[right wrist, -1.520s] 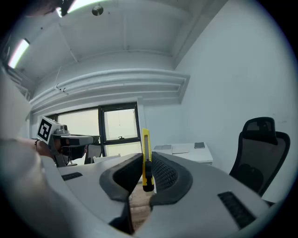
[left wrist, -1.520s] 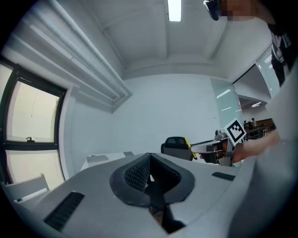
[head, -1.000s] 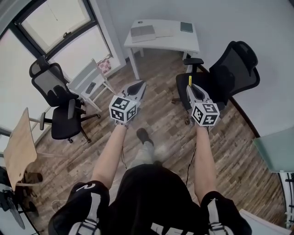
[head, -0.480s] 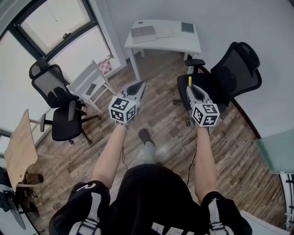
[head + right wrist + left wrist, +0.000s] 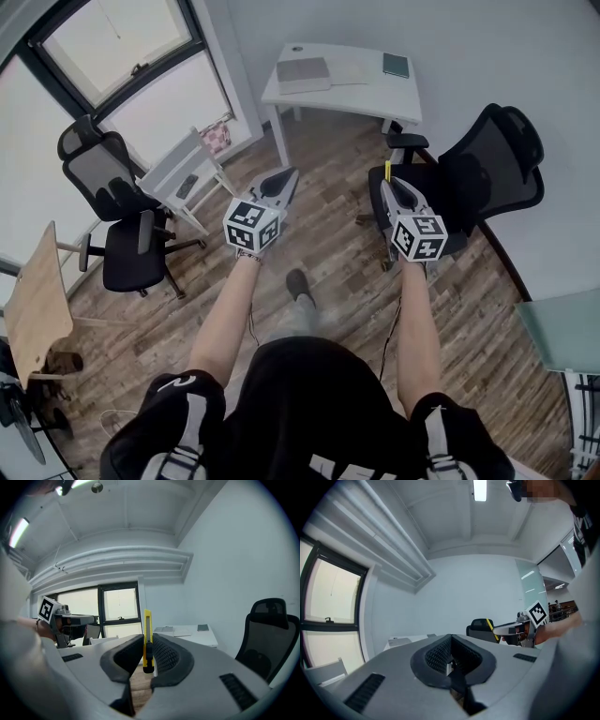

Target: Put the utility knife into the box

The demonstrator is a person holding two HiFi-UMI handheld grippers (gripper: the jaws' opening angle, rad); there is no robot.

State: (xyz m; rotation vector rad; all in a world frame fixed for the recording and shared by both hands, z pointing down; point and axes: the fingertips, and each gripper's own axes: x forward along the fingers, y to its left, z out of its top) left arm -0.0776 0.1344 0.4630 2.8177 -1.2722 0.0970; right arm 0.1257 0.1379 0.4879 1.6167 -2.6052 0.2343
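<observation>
A yellow utility knife stands upright between the pads of my right gripper, which is shut on it. In the head view the utility knife pokes out past the right gripper, held in the air over the wooden floor. My left gripper is level with it on the left, shut with nothing in it; its pads meet at the tips. Ahead stands a white desk with a flat grey box-like item and a small dark book.
A black office chair stands close on the right, partly under the right gripper. Two more black chairs and a white folding chair are by the windows at the left. A wooden tabletop is at the far left.
The person has stepped forward, so the white desk and the right chair have shifted a little in view. Both grippers keep the same pose, and the knife stays gripped.
</observation>
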